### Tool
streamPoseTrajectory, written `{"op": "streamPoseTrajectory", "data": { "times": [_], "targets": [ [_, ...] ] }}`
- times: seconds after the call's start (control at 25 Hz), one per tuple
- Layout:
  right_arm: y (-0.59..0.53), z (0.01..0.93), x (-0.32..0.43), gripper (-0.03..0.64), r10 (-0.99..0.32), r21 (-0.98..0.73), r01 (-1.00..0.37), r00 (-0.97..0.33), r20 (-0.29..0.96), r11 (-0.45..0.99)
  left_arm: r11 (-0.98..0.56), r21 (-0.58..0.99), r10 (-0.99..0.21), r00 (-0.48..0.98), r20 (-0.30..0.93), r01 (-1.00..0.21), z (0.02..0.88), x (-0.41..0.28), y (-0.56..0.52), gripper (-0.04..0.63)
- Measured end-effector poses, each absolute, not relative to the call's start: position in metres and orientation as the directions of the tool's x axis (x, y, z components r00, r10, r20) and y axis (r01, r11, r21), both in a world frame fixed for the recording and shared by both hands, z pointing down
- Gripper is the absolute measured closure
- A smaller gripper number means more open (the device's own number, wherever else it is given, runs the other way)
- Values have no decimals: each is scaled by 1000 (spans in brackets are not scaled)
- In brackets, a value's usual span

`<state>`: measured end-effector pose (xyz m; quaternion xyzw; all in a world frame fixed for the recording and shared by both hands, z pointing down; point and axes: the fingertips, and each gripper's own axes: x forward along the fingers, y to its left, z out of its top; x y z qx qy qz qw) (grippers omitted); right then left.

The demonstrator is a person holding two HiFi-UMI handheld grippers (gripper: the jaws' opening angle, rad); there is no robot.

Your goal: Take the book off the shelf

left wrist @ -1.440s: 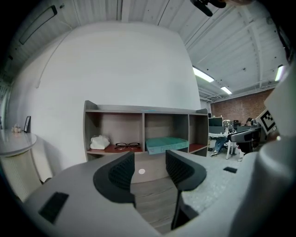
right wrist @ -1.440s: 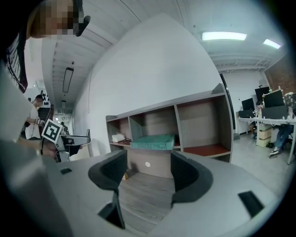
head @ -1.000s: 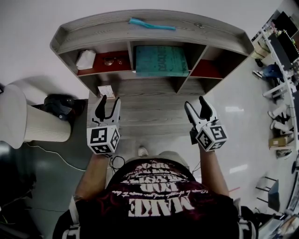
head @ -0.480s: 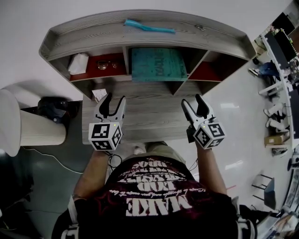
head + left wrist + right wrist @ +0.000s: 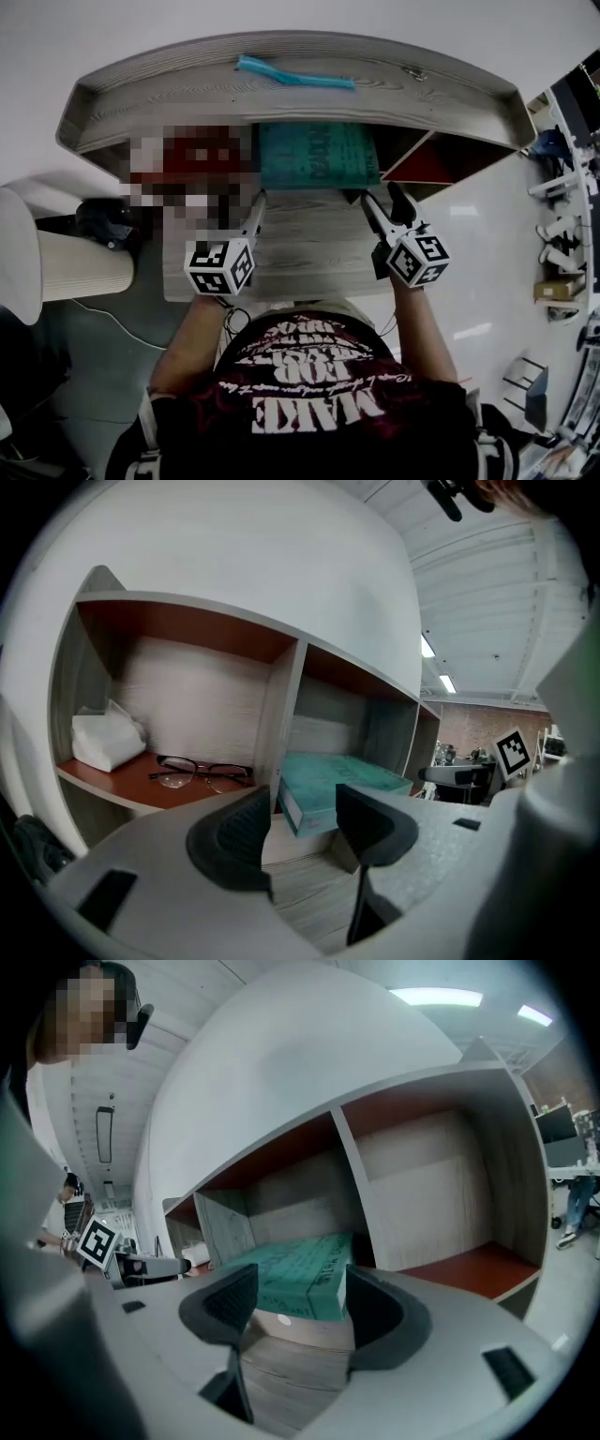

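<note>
A teal book (image 5: 314,155) lies flat in the middle compartment of the grey wooden shelf (image 5: 281,94). My left gripper (image 5: 242,208) is open at the book's front left corner, with one finger partly under a mosaic patch. My right gripper (image 5: 387,202) is open at the book's front right corner. In the left gripper view the book (image 5: 342,782) shows just beyond the open left gripper (image 5: 300,825), with nothing between the jaws. The right gripper view shows the book's corner (image 5: 302,1283) right in front of the open right gripper (image 5: 295,1309), touching neither jaw.
A pair of glasses (image 5: 202,771) and a white tissue (image 5: 106,739) lie in the red-floored left compartment. The right compartment (image 5: 469,1265) holds nothing. A teal stick (image 5: 295,73) rests on the shelf top. A white cylindrical bin (image 5: 66,267) stands at the left.
Both grippers have moved forward across the desk surface to the front of the middle compartment. The head has leaned closer to the shelf.
</note>
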<state>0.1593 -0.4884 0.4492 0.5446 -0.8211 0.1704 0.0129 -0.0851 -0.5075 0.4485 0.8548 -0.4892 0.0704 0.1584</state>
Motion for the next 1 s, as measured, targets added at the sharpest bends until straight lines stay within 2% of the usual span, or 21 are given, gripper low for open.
{"op": "streamPoseTrajectory", "data": {
  "times": [0.32, 0.56, 0.64, 0.84, 1.0],
  "targets": [
    [-530, 470, 158, 328, -866, -350, -870, -440, 237, 346, -466, 253, -782, 528, 330, -848, 470, -62, -540, 383],
    [-540, 476, 152, 371, -862, -379, -865, -439, 253, 330, -441, 292, -785, 522, 333, -849, 474, -58, -548, 385],
    [-537, 477, 153, 377, -865, -371, -870, -432, 255, 325, -429, 307, -788, 518, 333, -849, 475, -55, -545, 412],
    [-519, 481, 156, 422, -877, -376, -879, -404, 261, 293, -450, 260, -783, 517, 346, -854, 478, -53, -532, 429],
    [-494, 482, 158, 422, -887, -402, -872, -395, 239, 279, -470, 268, -770, 539, 341, -841, 479, -52, -510, 428]
  ]
}}
